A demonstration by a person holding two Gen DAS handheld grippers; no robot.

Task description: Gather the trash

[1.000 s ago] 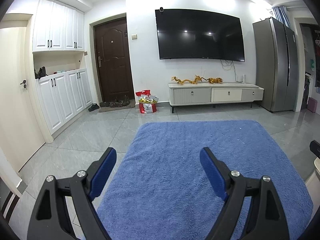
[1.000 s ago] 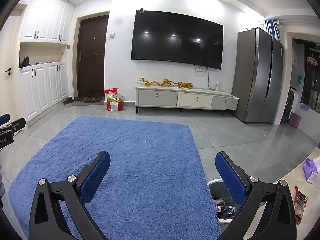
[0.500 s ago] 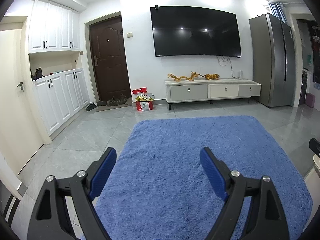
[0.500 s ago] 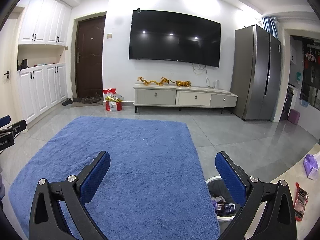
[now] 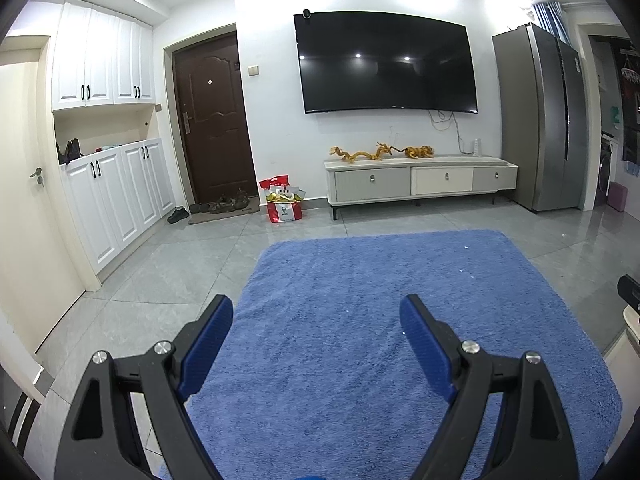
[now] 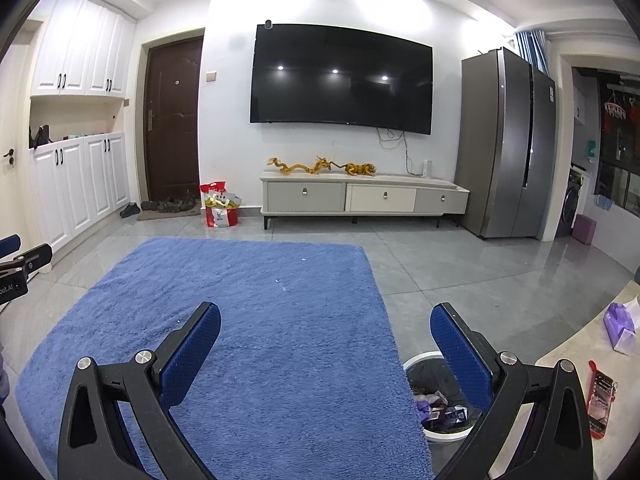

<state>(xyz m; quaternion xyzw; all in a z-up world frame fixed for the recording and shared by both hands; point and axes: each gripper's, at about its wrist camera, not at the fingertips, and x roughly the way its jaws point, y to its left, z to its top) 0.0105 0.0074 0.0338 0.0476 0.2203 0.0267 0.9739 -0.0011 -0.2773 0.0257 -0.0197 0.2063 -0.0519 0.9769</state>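
Note:
My left gripper [image 5: 316, 312] is open and empty, held above a blue rug [image 5: 380, 280]. My right gripper [image 6: 326, 320] is open and empty above the same rug [image 6: 260, 300]. A white-rimmed trash bin [image 6: 436, 400] with a dark liner and wrappers inside stands on the floor at the rug's right edge, partly behind my right finger. A purple tissue pack [image 6: 620, 324] and a red packet [image 6: 600, 396] lie on a beige table [image 6: 572, 360] at the right. The left gripper's tip shows at the left edge of the right wrist view [image 6: 16, 264].
A TV stand [image 6: 360, 196] with gold figurines stands under a wall TV [image 6: 340, 80]. A red bag [image 6: 220, 208] sits by the dark door [image 6: 172, 120]. A grey fridge [image 6: 508, 148] stands at the right, white cabinets [image 5: 116, 192] at the left. Grey tile floor surrounds the rug.
Both views have tilted slightly up and drifted; the room sits a little lower and further in frame. Both grippers stay open and empty.

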